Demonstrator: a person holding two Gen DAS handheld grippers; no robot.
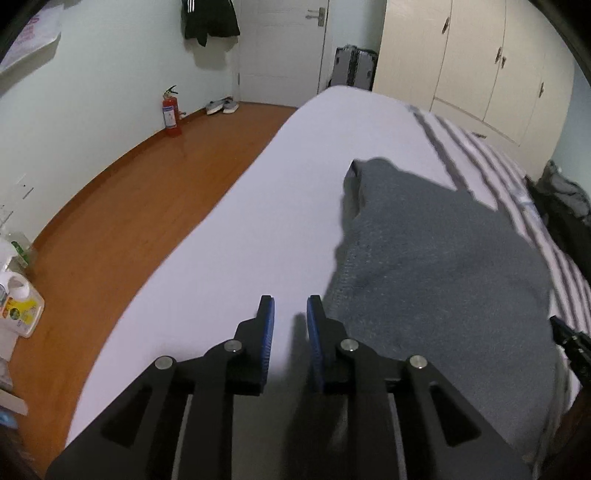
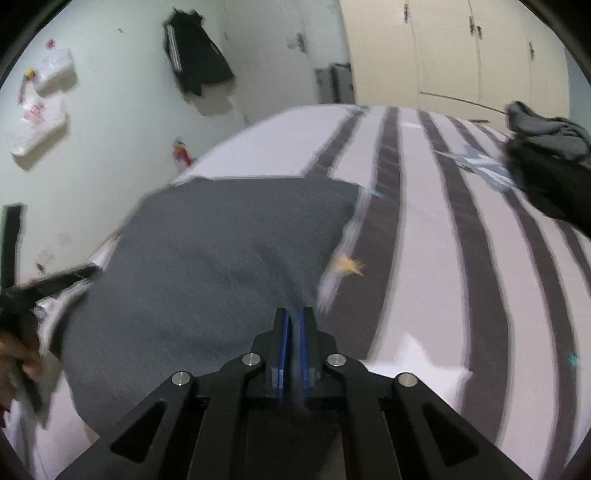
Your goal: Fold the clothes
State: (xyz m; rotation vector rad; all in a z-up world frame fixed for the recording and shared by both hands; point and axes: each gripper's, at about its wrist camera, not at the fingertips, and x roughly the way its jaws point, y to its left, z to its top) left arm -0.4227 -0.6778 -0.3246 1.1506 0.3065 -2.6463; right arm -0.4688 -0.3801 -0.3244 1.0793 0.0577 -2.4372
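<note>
On the striped bed (image 2: 461, 258) a grey garment (image 2: 221, 266) lies rumpled, pinched by the right gripper (image 2: 293, 325), left gripper (image 1: 290, 317) parted, empty.

Both wrist views look steeply down, close over the bed (image 1: 229, 229), sharing the grey garment (image 2: 221, 251).

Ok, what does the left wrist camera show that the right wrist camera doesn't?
Only the left wrist view shows the wooden floor, the shoes by the door, and the bottles at the left edge.

Only the right wrist view shows the plastic bags on the wall and the right tool shut on the near edge of the grey garment.

Both show that garment, the striped bed cover, the fire extinguisher, the hanging black jacket and the wardrobe.
</note>
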